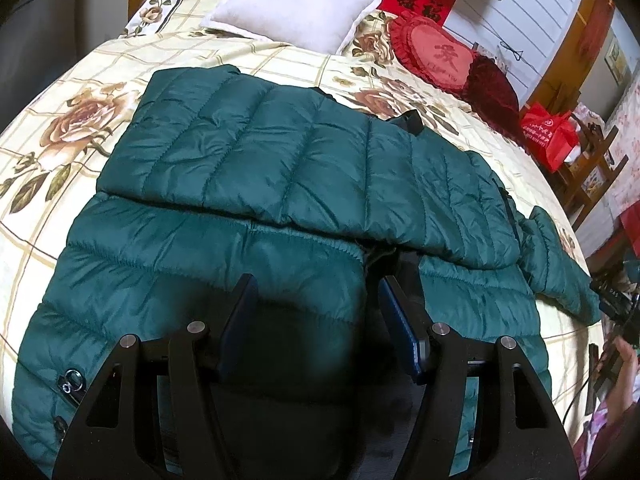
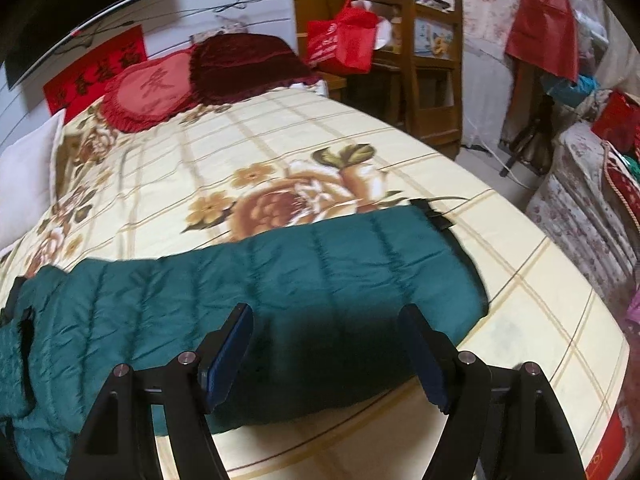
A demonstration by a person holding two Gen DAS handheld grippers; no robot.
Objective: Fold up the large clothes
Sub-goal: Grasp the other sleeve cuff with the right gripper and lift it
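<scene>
A dark green quilted puffer jacket [image 1: 256, 168] lies spread on the bed, one part folded across the body. My left gripper [image 1: 318, 284] is open and empty, just above the jacket's near part beside its front opening. In the right wrist view a green sleeve [image 2: 320, 264] with a black cuff [image 2: 434, 216] stretches across the bed. My right gripper [image 2: 328, 312] is open and empty, hovering over the sleeve's near edge.
The bed has a cream floral cover [image 1: 80, 120]. A white pillow [image 1: 296, 4] and red heart cushions [image 1: 440, 56] lie at the head. A red bag [image 2: 348, 40], a wooden chair [image 2: 432, 64] and cluttered furniture [image 2: 592, 184] stand to the right.
</scene>
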